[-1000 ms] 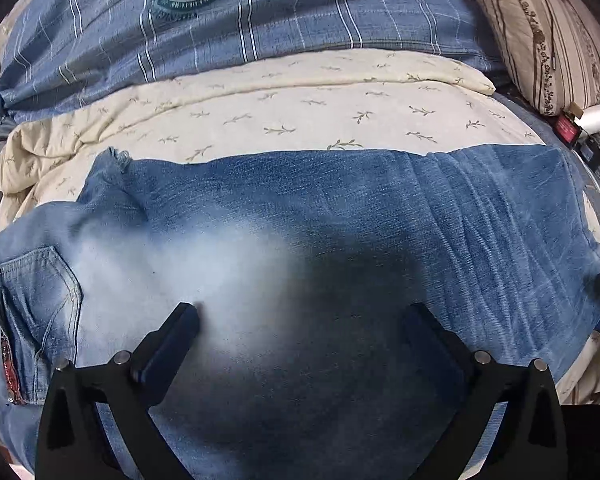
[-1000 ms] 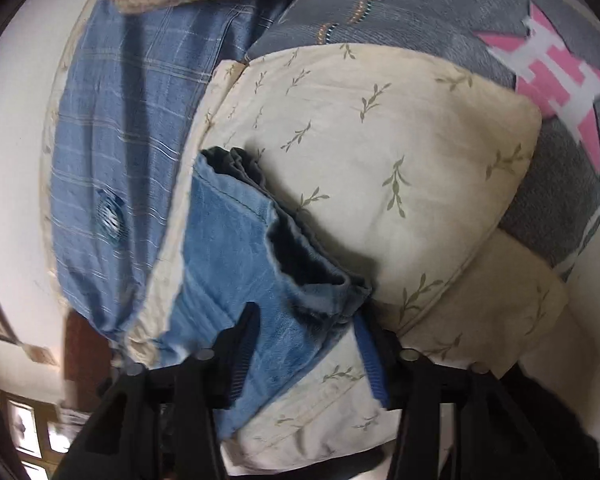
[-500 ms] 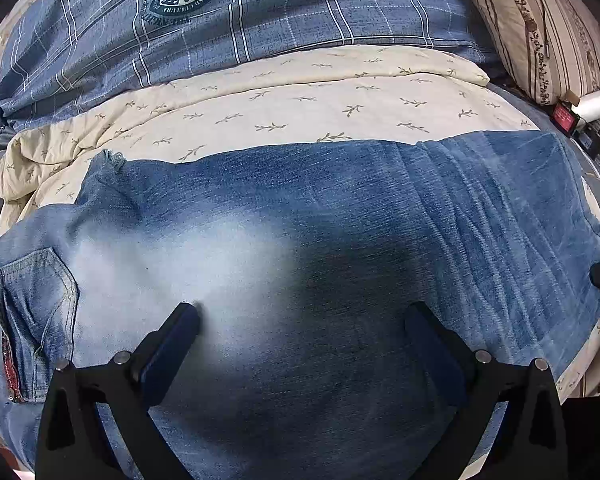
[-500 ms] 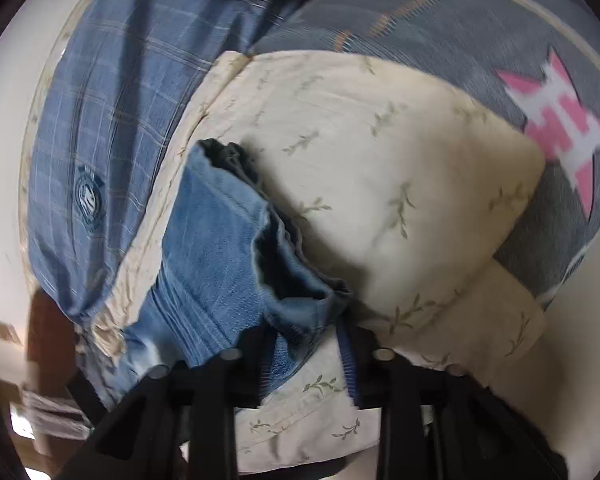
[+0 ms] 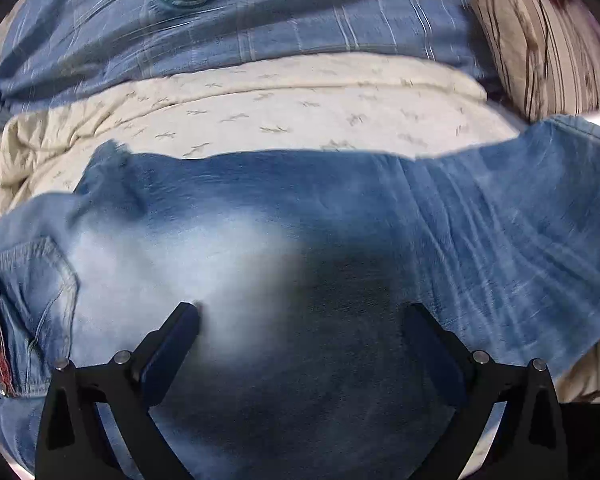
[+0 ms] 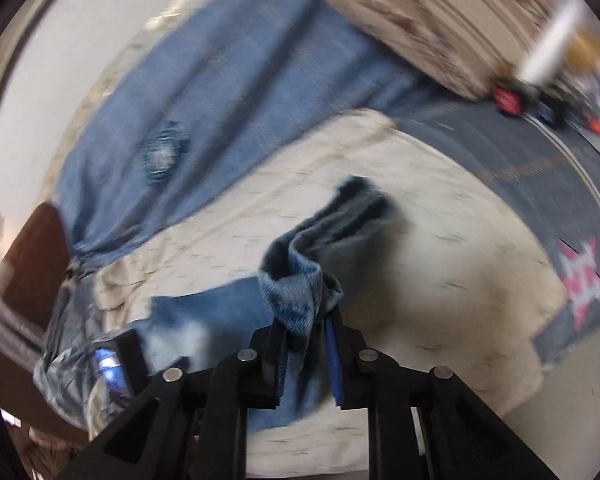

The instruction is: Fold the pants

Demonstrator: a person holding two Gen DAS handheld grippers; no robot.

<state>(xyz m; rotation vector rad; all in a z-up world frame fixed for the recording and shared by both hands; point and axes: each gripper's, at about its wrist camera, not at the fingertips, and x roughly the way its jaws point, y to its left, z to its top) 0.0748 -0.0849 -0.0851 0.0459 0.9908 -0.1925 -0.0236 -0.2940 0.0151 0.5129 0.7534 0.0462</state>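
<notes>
- Jeans [image 5: 340, 264] lie spread on the cream quilt [image 5: 300, 108] of the bed, right under my left tool [image 5: 300, 320].
- Left tool fingers stand wide apart over the faded denim, gripping nothing; a back pocket [image 5: 32, 304] sits off to its left.
- My right tool [image 6: 308, 320] has just been closing and is clamped on the bunched hem [image 6: 300, 280], lifted off the quilt.
- Beyond both tools: a blue plaid cover [image 5: 260, 20] and a striped pillow [image 5: 540, 60].
</notes>
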